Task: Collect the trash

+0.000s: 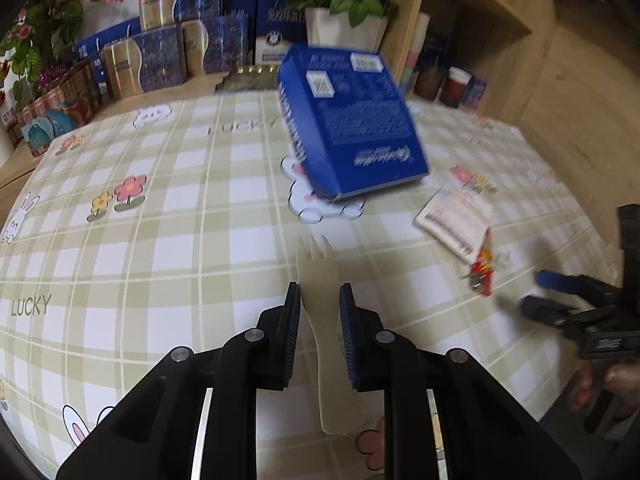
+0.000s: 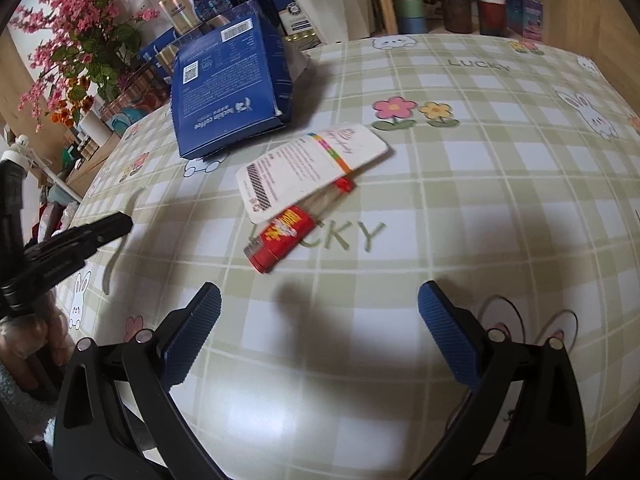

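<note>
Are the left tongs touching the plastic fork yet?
Cannot tell: in the left wrist view the fork lies between the left tongs, but contact isn't plain.

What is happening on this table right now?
A person is clearing trash with a gripper in each hand. The left gripper has a white plastic spork between its narrowed jaws; a small gap still shows beside the handle. The right gripper hovers open over the tablecloth, near a red wrapper and a white packet. A blue box lies further back.
</note>
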Demonstrator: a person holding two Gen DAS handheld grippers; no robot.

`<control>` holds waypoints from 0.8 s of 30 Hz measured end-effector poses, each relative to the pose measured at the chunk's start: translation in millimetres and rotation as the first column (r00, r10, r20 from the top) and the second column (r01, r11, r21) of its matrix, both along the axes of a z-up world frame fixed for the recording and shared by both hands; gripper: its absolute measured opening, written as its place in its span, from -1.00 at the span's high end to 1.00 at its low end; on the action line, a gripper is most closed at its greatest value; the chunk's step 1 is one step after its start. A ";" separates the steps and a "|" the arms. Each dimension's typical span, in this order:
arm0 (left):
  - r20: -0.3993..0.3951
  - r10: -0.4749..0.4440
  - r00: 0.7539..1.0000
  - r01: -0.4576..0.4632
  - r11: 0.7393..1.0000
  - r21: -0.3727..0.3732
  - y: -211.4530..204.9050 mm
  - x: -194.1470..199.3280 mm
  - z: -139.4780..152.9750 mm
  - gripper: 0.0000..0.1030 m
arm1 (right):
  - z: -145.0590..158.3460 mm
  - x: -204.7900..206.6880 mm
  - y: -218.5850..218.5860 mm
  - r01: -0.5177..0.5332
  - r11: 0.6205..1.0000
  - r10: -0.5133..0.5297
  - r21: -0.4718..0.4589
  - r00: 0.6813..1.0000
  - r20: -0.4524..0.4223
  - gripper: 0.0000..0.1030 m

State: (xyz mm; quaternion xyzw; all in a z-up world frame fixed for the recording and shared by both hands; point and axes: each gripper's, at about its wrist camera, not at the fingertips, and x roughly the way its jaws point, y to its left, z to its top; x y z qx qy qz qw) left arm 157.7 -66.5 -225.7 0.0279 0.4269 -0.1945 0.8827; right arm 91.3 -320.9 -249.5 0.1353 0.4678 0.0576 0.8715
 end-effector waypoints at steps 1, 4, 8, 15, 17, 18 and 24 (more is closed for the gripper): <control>0.005 0.001 1.000 -0.001 1.000 -0.014 0.5 -1.9 3.8 0.62 | 0.0 4.0 3.2 -0.008 1.000 0.008 -0.006 1.000 -0.004 -0.89; 0.008 0.008 1.000 -0.008 0.998 -0.063 3.5 -7.1 12.8 0.62 | -3.4 19.3 12.6 -0.023 1.000 0.022 -0.018 0.999 -0.034 -0.90; 0.004 0.016 1.000 -0.015 0.995 -0.098 7.5 -13.7 17.6 0.62 | -4.5 40.0 27.4 -0.035 0.997 0.031 -0.066 0.998 -0.051 -0.90; 0.008 0.022 1.000 -0.021 0.991 -0.131 15.5 -22.6 22.7 0.62 | -8.1 57.5 48.7 -0.110 0.963 0.094 -0.245 0.993 -0.074 -0.67; 0.011 0.022 1.000 -0.020 0.990 -0.139 17.4 -24.1 24.8 0.62 | -6.9 54.8 47.6 -0.127 0.959 0.113 -0.255 0.991 -0.069 -0.49; 0.012 0.022 1.000 -0.020 0.989 -0.144 18.1 -24.9 25.6 0.62 | -5.6 51.8 44.3 -0.130 0.958 0.115 -0.256 0.991 -0.070 -0.34; 0.010 0.018 1.000 -0.017 0.987 -0.163 19.5 -28.2 26.4 0.62 | 1.2 39.5 16.3 -0.123 0.964 0.103 -0.234 0.990 -0.098 0.41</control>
